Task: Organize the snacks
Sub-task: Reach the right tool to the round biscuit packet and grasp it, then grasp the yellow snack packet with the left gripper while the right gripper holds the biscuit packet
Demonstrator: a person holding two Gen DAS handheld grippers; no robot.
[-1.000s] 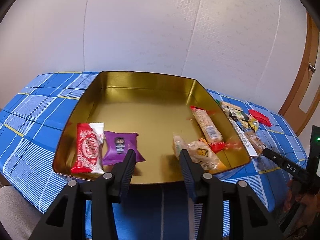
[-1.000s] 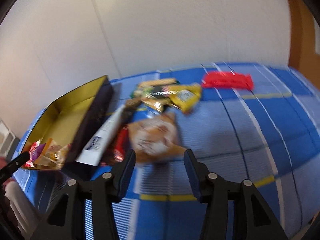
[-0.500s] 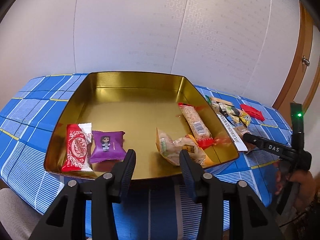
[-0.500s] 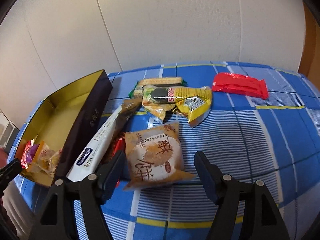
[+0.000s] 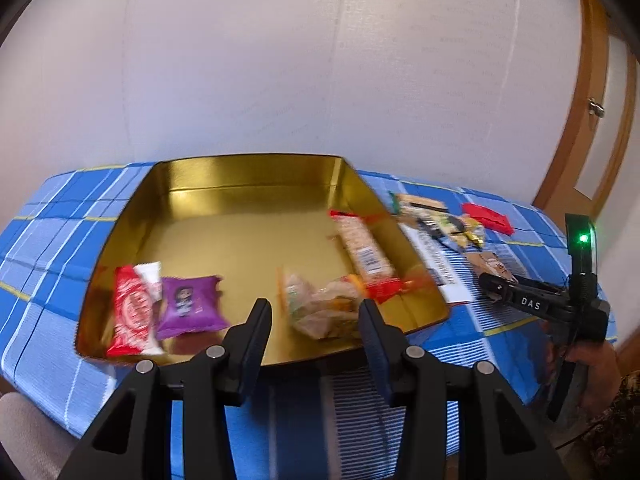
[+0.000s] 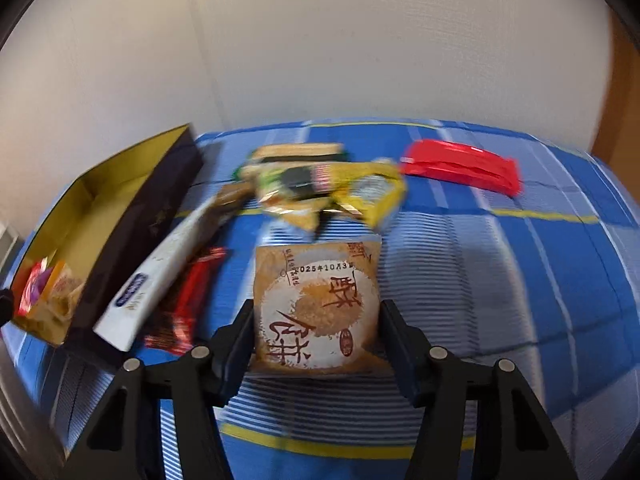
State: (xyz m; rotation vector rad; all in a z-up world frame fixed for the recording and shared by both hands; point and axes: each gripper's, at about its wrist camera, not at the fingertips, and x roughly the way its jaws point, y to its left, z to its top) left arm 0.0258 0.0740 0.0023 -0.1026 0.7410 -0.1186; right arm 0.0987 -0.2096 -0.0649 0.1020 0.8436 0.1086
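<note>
A gold tin box (image 5: 248, 184) stands on the blue checked tablecloth and holds a red packet (image 5: 132, 312), a purple packet (image 5: 188, 306), a clear cookie bag (image 5: 320, 310) and a long bar (image 5: 362, 248). My left gripper (image 5: 315, 318) is open and empty, just before the box's near rim. My right gripper (image 6: 316, 330) is open, its fingers on either side of a brown pastry packet (image 6: 316, 300) lying on the cloth. The right gripper also shows in the left wrist view (image 5: 496, 290), over that packet (image 5: 490, 262).
Right of the box (image 6: 132, 216) lie a long white packet (image 6: 160, 280), a dark red bar (image 6: 188, 300), a pile of green and yellow packets (image 6: 320, 188) and a red packet (image 6: 460, 164). A wall stands behind the table and a wooden door frame (image 5: 580, 120) at the right.
My right gripper has opened wider and moved forward so the brown pastry packet now lies between its fingers. My left gripper has drawn back a little from the box.
</note>
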